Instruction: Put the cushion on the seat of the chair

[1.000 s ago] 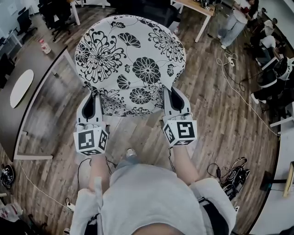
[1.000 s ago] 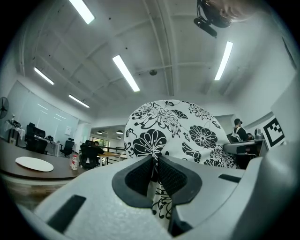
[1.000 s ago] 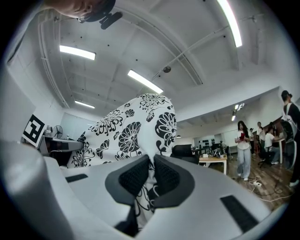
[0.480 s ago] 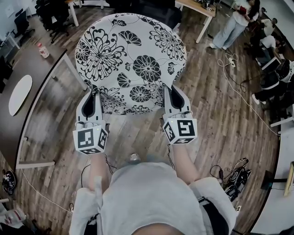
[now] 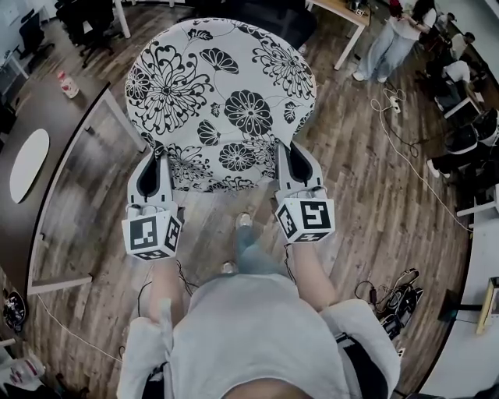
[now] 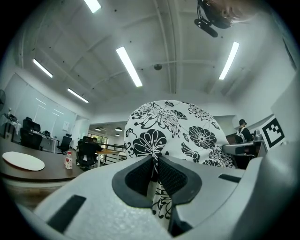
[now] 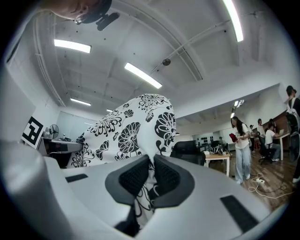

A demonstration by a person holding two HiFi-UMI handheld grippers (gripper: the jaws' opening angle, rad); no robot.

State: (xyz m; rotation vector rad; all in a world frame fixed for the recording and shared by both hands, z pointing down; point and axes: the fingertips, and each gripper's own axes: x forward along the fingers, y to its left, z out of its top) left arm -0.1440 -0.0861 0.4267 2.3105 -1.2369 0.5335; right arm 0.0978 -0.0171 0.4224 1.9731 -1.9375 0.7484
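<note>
The cushion (image 5: 222, 101) is round and white with black flower print. It hangs in front of me, held by its near edge. My left gripper (image 5: 158, 158) is shut on the cushion's near-left edge, and my right gripper (image 5: 285, 150) is shut on its near-right edge. In the left gripper view the cloth (image 6: 178, 126) is pinched between the dark pads of the left gripper (image 6: 156, 161). The right gripper view shows the cushion (image 7: 136, 124) pinched the same way in the right gripper (image 7: 151, 169). A dark chair (image 5: 284, 23) shows just past the cushion's far edge, mostly hidden.
A dark curved table (image 5: 54, 117) at the left bears a white oval plate (image 5: 29, 154) and a small bottle (image 5: 67, 84). A wooden desk (image 5: 343, 12) and people (image 5: 390, 43) are at the back right. Cables (image 5: 394, 292) lie on the wood floor.
The person's leg and shoe have come forward between the two grippers. Both grippers keep their hold on the cushion, and the table at the left has slid slightly back in view.
</note>
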